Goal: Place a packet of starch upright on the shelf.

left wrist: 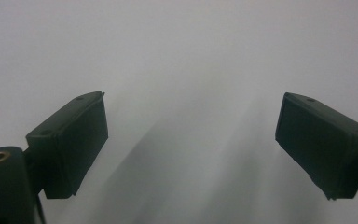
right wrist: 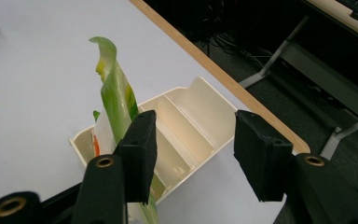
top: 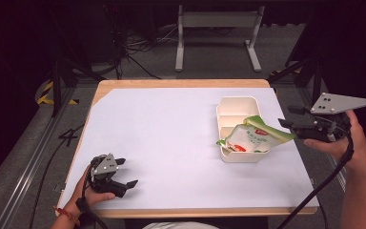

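Right claw, jaws spread beside the green-and-white plastic pouch lying across the cream compartmented plastic tray, should probably back off level, clear of the pouch's edge.

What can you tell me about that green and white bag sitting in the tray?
The bag is a soft, glossy pouch, green along the top with white below and red and orange print. It lies tilted in the near compartment of the cream divided tray, one end poking over the rim. In the right gripper view it stands on edge, its top curling over. The right claw is open, one black pad beside the bag; whether it touches is unclear.
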